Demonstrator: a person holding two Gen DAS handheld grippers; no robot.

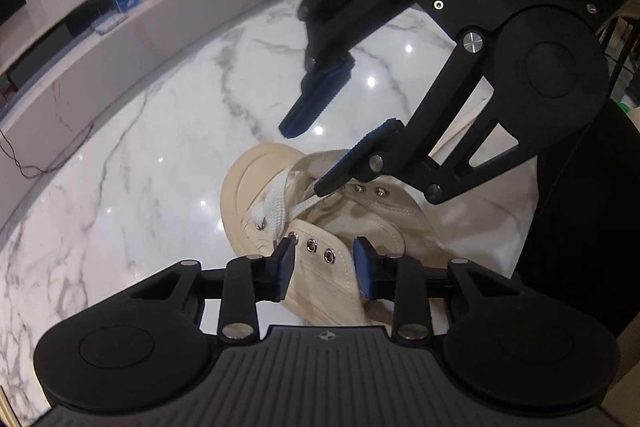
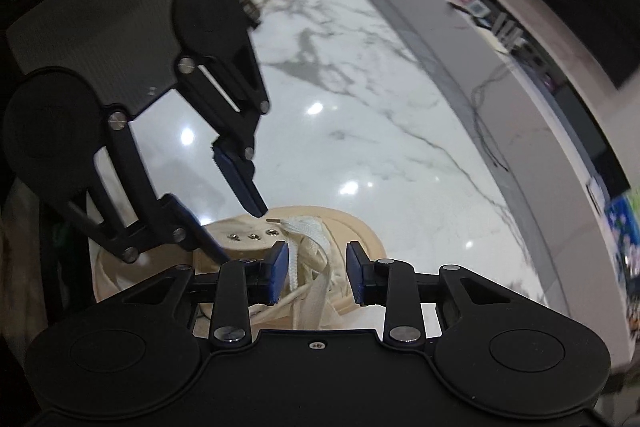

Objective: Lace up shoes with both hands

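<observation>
Cream canvas high-top shoe (image 1: 320,227), rubber toe cap, metal eyelets, flat woven white lace (image 1: 276,203), on glossy marble worktop (image 1: 140,147). Left tool (image 1: 325,267) apart, straddling the eyelet flap. Right tool (image 2: 316,271) apart, lace between pads, no contact.

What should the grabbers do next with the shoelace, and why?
Probably close the right gripper on the white lace. Its jaws straddle the lace but stand apart, so nothing is held yet. The shoe has empty eyelets waiting.
</observation>
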